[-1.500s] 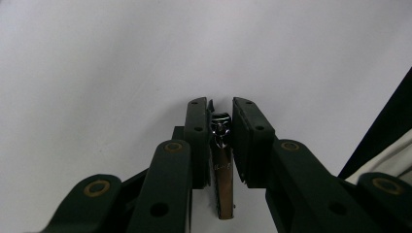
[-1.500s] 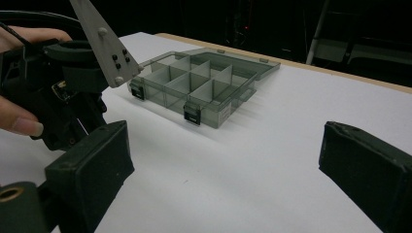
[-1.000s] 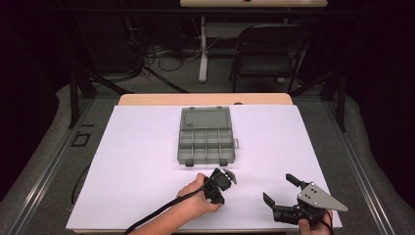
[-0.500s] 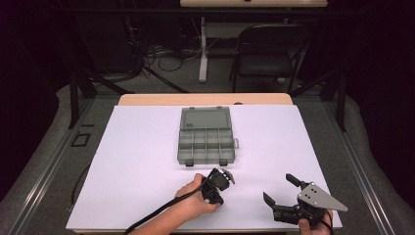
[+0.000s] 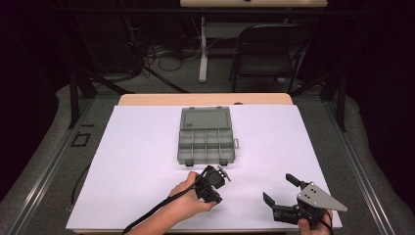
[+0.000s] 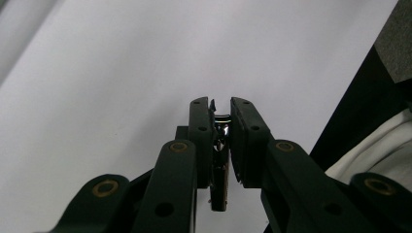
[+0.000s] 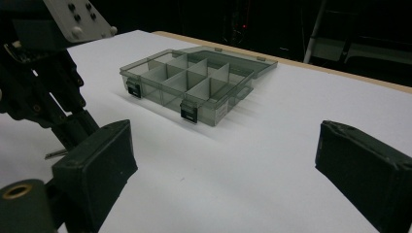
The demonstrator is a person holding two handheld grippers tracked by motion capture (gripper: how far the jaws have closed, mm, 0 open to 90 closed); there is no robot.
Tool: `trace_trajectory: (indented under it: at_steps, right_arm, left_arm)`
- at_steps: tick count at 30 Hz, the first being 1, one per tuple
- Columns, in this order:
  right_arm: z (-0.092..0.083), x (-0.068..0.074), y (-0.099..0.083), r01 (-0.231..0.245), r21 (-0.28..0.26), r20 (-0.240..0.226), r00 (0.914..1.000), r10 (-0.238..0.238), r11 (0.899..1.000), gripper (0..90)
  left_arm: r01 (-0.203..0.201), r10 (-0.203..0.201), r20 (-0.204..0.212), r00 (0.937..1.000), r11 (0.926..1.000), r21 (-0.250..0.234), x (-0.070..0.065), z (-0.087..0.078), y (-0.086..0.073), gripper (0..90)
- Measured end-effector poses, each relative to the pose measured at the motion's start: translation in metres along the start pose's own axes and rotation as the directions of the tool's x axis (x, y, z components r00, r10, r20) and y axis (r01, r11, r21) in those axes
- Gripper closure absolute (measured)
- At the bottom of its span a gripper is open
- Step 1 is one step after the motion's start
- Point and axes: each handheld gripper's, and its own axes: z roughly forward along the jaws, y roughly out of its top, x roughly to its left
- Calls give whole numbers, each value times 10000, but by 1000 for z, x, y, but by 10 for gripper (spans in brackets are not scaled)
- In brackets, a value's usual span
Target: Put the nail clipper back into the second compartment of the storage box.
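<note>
A grey clear organiser box (image 5: 205, 139) lies open in the middle of the white table, its lid (image 5: 205, 118) folded flat behind it; its compartments (image 7: 194, 80) look empty. A hand holds my left gripper (image 5: 211, 195) just in front of the box, pointing down at the table. Its jaws are closed on a small shiny metal part (image 6: 222, 127), pinched between the pads (image 6: 201, 131). My right gripper (image 5: 278, 187) rests near the front right edge, jaws wide open with nothing between them (image 7: 228, 155). The left gripper (image 7: 43, 92) stands at the left of the right gripper view.
The white sheet (image 5: 142, 147) covers the table, with a wooden strip (image 5: 205, 99) along the far edge. A black cable (image 5: 151, 213) trails from the left gripper toward the front edge. A folding chair (image 5: 269, 54) and cables stand on the floor beyond.
</note>
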Motion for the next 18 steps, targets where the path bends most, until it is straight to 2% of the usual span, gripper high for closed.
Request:
trace_trajectory:
  at_steps: [5, 18]
  right_arm:
    - [0, 0, 0, 10, -37, 20, 10000, -10, 10000, 68]
    - [0, 0, 0, 5, -16, 20, 10000, -5, 10000, 68]
  left_arm:
    - [10, -11, -18, 10000, 9997, -228, 1, -9, -1, 799]
    - [334, -341, -102, 9994, 9973, -651, 17, -27, -5, 799]
